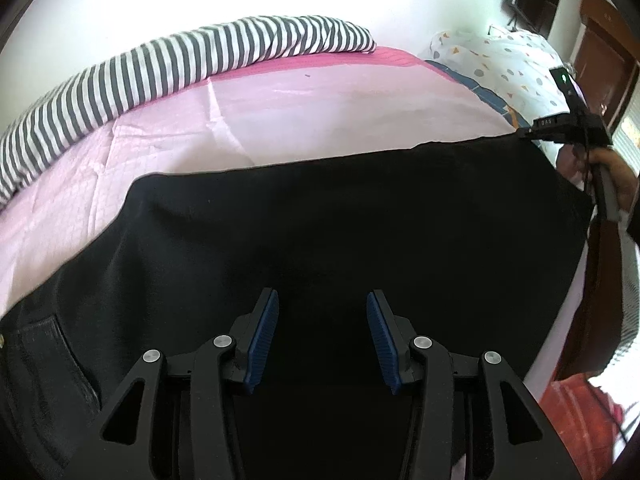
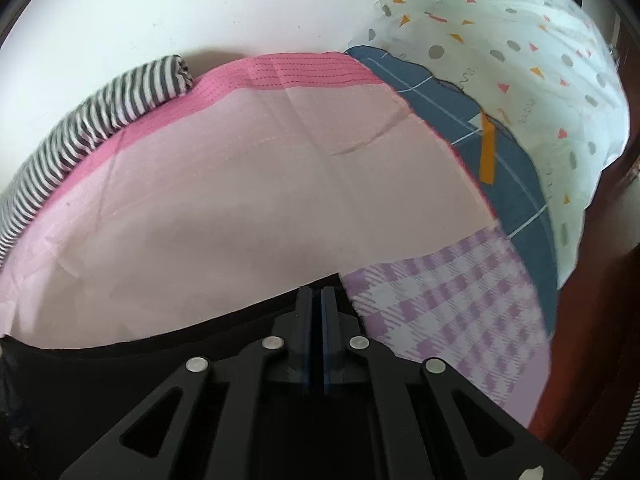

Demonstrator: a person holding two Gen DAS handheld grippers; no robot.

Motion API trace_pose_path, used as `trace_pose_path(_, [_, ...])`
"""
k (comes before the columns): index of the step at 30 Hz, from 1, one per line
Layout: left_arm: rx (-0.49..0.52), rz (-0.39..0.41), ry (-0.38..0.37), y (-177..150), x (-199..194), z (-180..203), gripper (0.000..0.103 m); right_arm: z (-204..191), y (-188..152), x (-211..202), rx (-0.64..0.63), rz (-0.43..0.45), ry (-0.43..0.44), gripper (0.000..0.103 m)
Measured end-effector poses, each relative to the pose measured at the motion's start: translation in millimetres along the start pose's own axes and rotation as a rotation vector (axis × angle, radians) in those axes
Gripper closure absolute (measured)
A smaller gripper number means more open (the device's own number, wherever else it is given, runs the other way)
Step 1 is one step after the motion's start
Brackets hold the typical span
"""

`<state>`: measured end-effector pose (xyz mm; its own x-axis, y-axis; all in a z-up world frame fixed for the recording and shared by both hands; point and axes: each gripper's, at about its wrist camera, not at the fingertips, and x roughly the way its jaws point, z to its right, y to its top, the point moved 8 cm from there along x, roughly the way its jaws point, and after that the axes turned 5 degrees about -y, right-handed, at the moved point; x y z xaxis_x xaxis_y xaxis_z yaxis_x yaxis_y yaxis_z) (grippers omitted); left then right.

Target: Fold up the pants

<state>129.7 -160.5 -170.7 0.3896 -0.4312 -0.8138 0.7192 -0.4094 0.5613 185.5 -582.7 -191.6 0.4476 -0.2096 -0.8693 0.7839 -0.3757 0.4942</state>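
The pants (image 1: 320, 216) fill the lower half of the left wrist view, a dark sheet spread on the pink bedspread (image 1: 280, 120), with a stitched pocket (image 1: 44, 356) at lower left. Their far edge runs straight from centre left up to the right edge of the frame, where the right gripper (image 1: 528, 132) meets the corner of the cloth.

The left gripper (image 1: 322, 340) hovers over the dark fabric at bottom centre with its blue pads (image 1: 264, 340) spread apart and nothing between them.

In the right wrist view the right gripper (image 2: 316, 316) sits at bottom centre with its pads pressed nearly together on the pants' edge (image 2: 160, 344); dark cloth runs off to the lower left from the fingertips, so it appears pinched on that corner. A striped roll (image 2: 120, 100) lies at upper left and a patterned pillow (image 2: 520, 80) at upper right.

The fabric looks like denim: fairly heavy, soft but with enough body to keep a crease, and not slippery. It will sag between two holds rather than stay flat, so I judge the best grips are on the thick seams or hems at matching corners, not mid-panel, where a pinch would only bunch one layer.
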Motion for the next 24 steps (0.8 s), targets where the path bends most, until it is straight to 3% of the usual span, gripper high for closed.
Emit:
trace_pose_path(2, [-0.006, 0.0, 0.006, 2, 2, -1, 0.054, 2, 2, -11, -0.002, 0.016, -0.016, 0.079])
trace_pose_path(4, [-0.024, -0.006, 0.001, 3, 1, -2, 0.054, 6, 2, -33, 0.047, 0.051, 0.04, 0.075])
trace_pose_path(7, [-0.06, 0.006, -0.022, 2, -7, -3, 0.054, 21, -7, -70, 0.143, 0.084, 0.122, 0.074])
trace_pose_path(12, [-0.032, 0.046, -0.032, -2, -28, 7, 0.054, 51, -57, -113, 0.304, 0.089, 0.236, 0.072])
trace_pose_path(19, [-0.004, 0.035, -0.054, -18, -39, 18, 0.054, 61, -145, -106, 0.439, -0.004, 0.283, 0.072])
trace_pose_path(24, [-0.004, 0.047, -0.046, -21, -46, 20, 0.054, 60, -165, -89, 0.466, -0.036, 0.285, 0.072])
